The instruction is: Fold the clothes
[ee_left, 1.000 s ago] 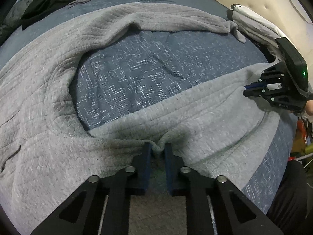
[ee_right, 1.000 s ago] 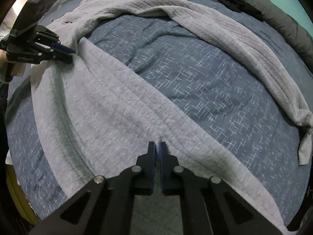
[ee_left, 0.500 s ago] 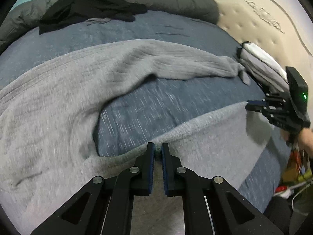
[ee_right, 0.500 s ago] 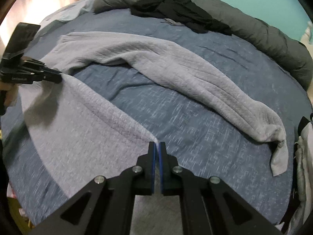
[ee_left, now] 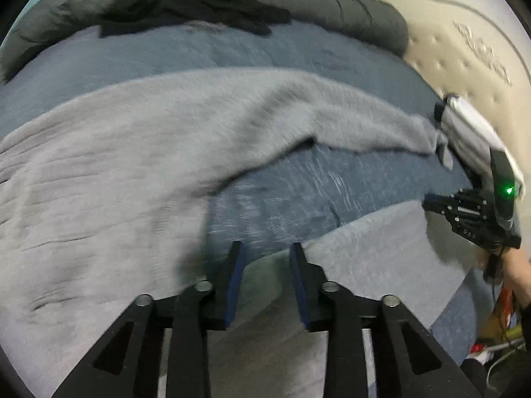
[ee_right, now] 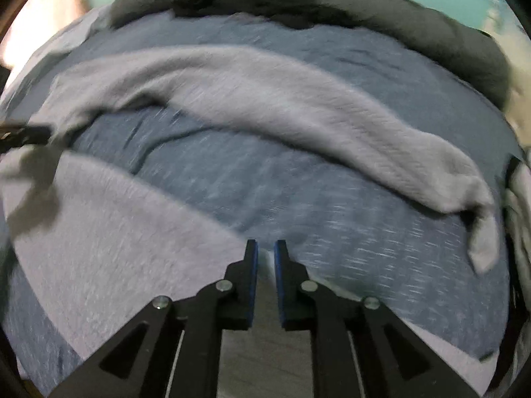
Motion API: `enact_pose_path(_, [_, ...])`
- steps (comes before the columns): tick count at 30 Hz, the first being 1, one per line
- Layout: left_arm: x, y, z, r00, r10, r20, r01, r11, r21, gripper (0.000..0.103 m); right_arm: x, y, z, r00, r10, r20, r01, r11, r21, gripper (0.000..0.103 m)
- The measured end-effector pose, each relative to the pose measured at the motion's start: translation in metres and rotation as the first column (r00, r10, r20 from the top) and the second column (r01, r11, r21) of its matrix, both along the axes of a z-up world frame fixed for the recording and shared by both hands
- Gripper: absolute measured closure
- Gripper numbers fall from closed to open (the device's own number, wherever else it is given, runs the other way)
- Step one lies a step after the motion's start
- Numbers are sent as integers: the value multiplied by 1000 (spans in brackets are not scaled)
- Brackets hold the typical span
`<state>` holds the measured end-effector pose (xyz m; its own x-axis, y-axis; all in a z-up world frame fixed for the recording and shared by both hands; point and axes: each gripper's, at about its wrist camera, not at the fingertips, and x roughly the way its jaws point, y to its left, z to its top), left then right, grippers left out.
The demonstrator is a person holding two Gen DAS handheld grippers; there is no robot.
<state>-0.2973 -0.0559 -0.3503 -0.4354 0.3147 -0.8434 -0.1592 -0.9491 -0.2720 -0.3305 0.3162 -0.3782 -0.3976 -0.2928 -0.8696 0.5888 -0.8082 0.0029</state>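
Observation:
A grey knitted garment [ee_left: 132, 165] lies spread over the blue patterned bedspread [ee_left: 298, 192]. One long leg [ee_right: 298, 109] runs across the bed to a cuff at the right. The other part [ee_right: 116, 215] lies flat in front of me. My left gripper [ee_left: 266, 252] stands open just above the near grey edge, with nothing between its blue pads. My right gripper [ee_right: 266, 248] is also open, a narrower gap, over the edge of that cloth. The right gripper [ee_left: 464, 205] shows again at the right of the left wrist view. The left gripper [ee_right: 23, 134] is a dark blur at the left edge.
A dark grey duvet [ee_left: 332, 10] with a black garment [ee_left: 199, 3] on it lies along the far side. A beige tufted headboard [ee_left: 464, 43] stands at the right, with a stack of folded light clothes [ee_left: 471, 132] before it. A person's hand [ee_left: 517, 265] holds the right gripper.
Both grippers were shut on the near edge of the grey garment and have opened and let it go. Both views have tilted up toward the far side of the bed.

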Motion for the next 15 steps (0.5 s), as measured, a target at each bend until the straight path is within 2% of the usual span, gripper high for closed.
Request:
enact_pose_path(2, [10, -23, 10, 999, 40, -11, -40, 999, 21, 67, -1, 18, 12, 998, -65, -3, 65, 994, -84, 93])
enact_pose_path(5, [28, -58, 24, 995, 94, -25, -93, 995, 43, 66, 9, 41, 21, 993, -118, 11, 119, 980, -161, 93])
enact_pose_path(10, [71, -126, 39, 982, 184, -34, -183, 983, 27, 60, 39, 73, 14, 981, -188, 50, 194, 961, -196, 92])
enact_pose_path(13, [90, -174, 35, 960, 279, 9, -279, 959, 46, 60, 54, 91, 11, 973, -216, 80, 228, 951, -210, 92])
enact_pose_path(15, [105, -202, 34, 945, 326, 19, -327, 945, 30, 60, 64, 102, 10, 968, -229, 102, 246, 944, -220, 92])
